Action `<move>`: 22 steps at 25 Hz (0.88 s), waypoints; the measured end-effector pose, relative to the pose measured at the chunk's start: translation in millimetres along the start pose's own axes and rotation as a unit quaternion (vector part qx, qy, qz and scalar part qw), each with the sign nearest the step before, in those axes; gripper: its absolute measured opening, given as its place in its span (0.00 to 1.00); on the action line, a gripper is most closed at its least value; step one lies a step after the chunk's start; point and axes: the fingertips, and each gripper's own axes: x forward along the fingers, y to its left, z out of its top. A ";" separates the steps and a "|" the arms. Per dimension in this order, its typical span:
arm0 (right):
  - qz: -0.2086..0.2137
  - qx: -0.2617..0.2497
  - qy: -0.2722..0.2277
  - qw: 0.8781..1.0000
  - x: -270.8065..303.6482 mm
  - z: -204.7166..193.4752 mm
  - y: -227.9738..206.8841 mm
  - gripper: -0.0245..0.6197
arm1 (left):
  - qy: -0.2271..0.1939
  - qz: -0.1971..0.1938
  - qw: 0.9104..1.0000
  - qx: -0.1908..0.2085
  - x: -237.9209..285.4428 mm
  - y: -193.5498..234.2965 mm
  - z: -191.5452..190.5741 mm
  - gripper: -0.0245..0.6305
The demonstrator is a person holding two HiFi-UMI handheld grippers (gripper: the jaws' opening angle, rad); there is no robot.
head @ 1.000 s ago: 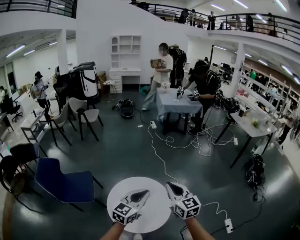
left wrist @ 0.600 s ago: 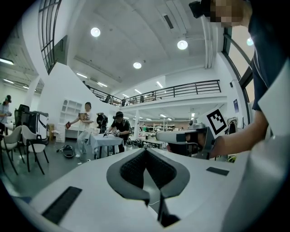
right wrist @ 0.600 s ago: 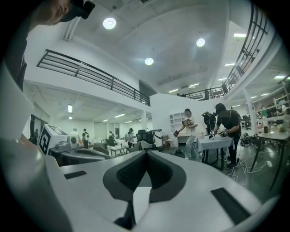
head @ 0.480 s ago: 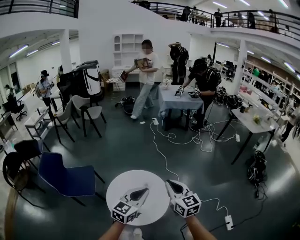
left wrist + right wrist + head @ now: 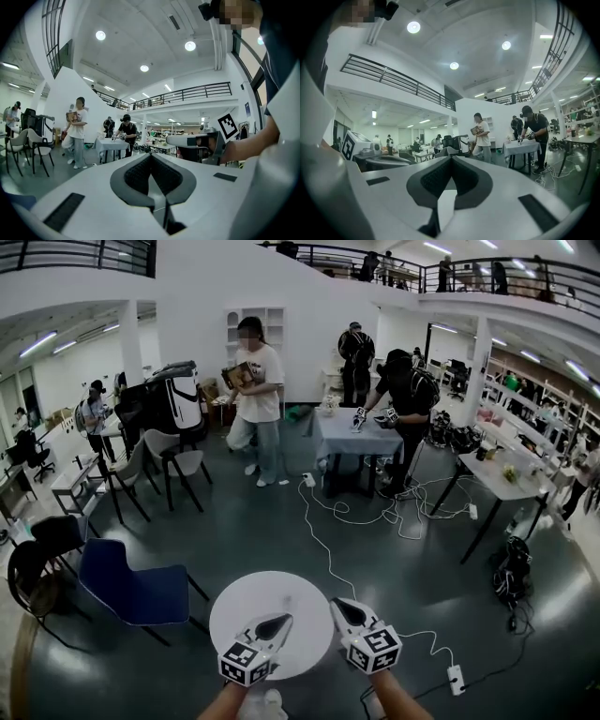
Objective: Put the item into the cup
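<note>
Here, the left gripper (image 5: 282, 620) and right gripper (image 5: 337, 604) are both closed, empty; beneath them, a round white table (image 5: 272, 592).

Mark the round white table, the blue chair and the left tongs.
round white table (image 5: 246, 601), head view, bare top near its left rim.
blue chair (image 5: 136, 594), head view, middle of the seat.
left tongs (image 5: 283, 620), head view, the closed dark tips.
</note>
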 end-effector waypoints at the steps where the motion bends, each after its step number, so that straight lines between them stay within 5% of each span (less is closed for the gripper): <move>1: 0.000 0.001 -0.001 1.000 -7.0 -0.6 0.4 0.06 | -0.001 0.002 1.000 -0.001 -2.0 -6.2 -0.5 0.06; 22: 0.002 0.012 -0.008 1.000 -123.6 -23.3 22.5 0.06 | 0.008 0.018 1.000 -0.005 -48.0 -115.4 -28.7 0.06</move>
